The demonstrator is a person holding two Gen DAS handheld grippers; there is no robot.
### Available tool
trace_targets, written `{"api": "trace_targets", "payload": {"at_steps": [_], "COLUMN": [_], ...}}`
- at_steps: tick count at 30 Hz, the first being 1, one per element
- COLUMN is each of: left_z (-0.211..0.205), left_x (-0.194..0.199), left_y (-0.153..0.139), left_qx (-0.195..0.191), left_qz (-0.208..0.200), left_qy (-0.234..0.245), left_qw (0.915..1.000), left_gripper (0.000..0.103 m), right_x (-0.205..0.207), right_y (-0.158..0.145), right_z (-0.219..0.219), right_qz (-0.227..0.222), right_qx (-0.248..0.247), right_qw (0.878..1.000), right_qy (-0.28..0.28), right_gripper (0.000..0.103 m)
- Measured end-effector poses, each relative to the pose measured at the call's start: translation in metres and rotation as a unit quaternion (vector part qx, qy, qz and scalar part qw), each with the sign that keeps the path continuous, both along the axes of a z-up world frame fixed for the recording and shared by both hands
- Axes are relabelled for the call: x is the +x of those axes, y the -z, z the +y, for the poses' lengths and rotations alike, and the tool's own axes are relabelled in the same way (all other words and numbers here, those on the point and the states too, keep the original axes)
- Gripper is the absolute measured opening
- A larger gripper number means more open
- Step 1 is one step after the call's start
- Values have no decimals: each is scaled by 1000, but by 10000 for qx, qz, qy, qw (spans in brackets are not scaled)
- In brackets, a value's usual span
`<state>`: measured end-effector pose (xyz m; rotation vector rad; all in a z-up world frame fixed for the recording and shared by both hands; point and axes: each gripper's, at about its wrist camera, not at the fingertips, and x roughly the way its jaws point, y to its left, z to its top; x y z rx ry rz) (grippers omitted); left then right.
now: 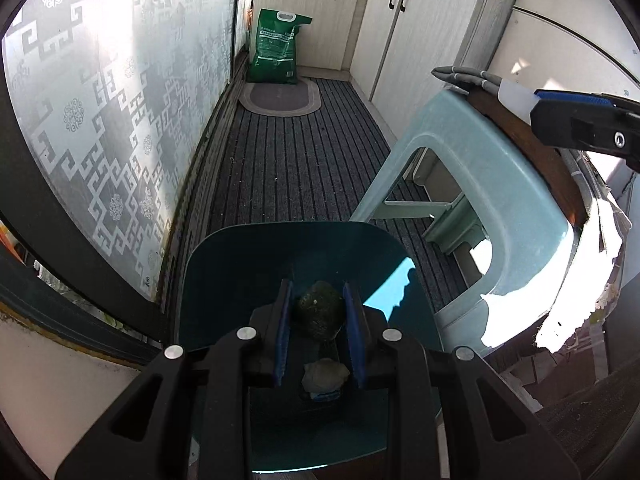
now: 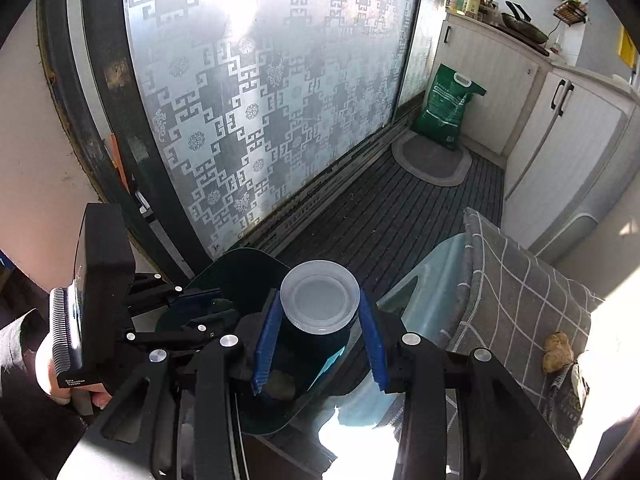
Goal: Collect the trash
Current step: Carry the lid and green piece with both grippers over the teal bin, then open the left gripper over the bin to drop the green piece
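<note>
Dark teal bin; pale blue-green stool; green bag w/ white print; grey cloth w/ white grid; frosted door, grey-white fret pattern; dark striped floor; lump prob. dark green.

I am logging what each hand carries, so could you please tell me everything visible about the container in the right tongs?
The container is a round, translucent whitish plastic piece with a raised rim, a recessed centre circle and a ribbed edge underneath; whether it is a lid or a cup I cannot tell. It is seen end-on, flat face towards the camera. The blue pads of the right tongs grip it on both sides. It is held in the air above a dark teal bin.
</note>
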<state>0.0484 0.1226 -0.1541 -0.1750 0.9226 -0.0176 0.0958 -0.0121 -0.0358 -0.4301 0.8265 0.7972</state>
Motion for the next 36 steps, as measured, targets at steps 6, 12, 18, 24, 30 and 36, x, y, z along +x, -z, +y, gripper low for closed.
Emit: {"api": "trace_targets", "payload": {"at_steps": [6,12,18,24,30,36], "left_z": [-3,0,3,6,13,27], "left_x": [-3,-5,-8,-8,-8,-12], "left_y": [29,63,73,65,49,14], "left_qx": [136,216,208,162,105,-11], "left_qz": [467,1047,1256,1131,872,267], "left_qy": [71,160,112,80,-65,-372], "left_qw": [9988,9941,9918,9934,9961,9989], "left_gripper": [27,28,28,28,30,27], "right_x": [0,-2,1,3,3,1], "right_y": [9,23,41,56,67,83], "right_z": [13,23,29,32,35,40], "right_qz": [118,283,564,761,851,928], "right_qx": [-172,-387,-552,-633,-701,-877], "right_qw": [9998,9987,9966,9949,9936,9915], "right_qy": [-71,-185,-215,-193,-230,-267], "right_gripper": [40,40,40,40,40,40]}}
